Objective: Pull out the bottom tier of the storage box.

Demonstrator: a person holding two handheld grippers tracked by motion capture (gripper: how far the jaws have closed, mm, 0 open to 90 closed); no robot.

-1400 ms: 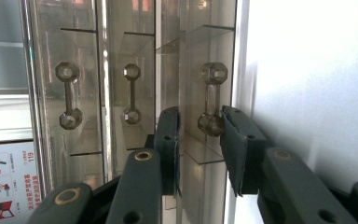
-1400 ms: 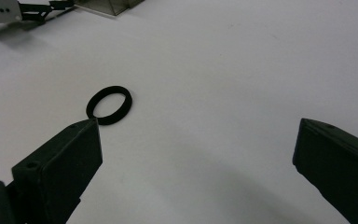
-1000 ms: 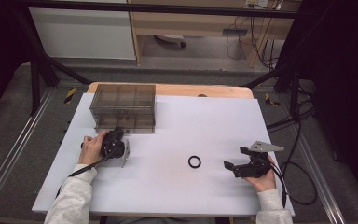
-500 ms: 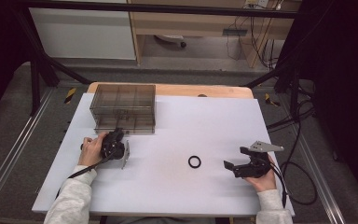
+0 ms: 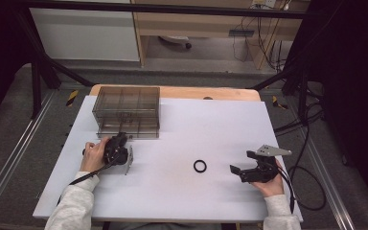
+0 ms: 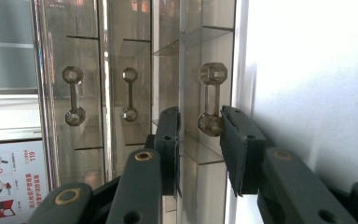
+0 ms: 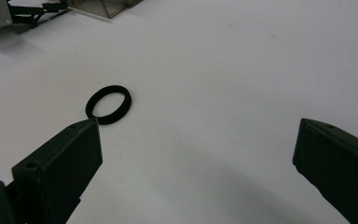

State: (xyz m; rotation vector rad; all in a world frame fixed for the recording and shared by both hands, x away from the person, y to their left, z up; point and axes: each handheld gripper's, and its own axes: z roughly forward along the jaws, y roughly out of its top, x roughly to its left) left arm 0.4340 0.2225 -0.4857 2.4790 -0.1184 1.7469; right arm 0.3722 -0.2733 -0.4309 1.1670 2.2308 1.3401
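A clear smoke-tinted drawer cabinet (image 5: 127, 111) stands at the table's back left. My left gripper (image 5: 121, 137) is at its front. In the left gripper view its jaws (image 6: 200, 126) straddle the lower knob of a clear dumbbell-shaped drawer handle (image 6: 212, 100). One pad sits against the knob and a narrow gap shows on the other side. A small black ring (image 5: 200, 166) lies flat on the white tabletop. My right gripper (image 5: 243, 162) rests to the ring's right, wide open and holding nothing. In the right gripper view the ring (image 7: 108, 104) lies just ahead of its open jaws (image 7: 198, 135).
Two more drawer handles (image 6: 73, 95) (image 6: 130, 93) show on neighbouring drawers. The white table (image 5: 182, 201) has a wooden far edge (image 5: 211, 92). Dark frame posts, floor rails and cables surround it. The left gripper (image 7: 28, 14) appears far off in the right gripper view.
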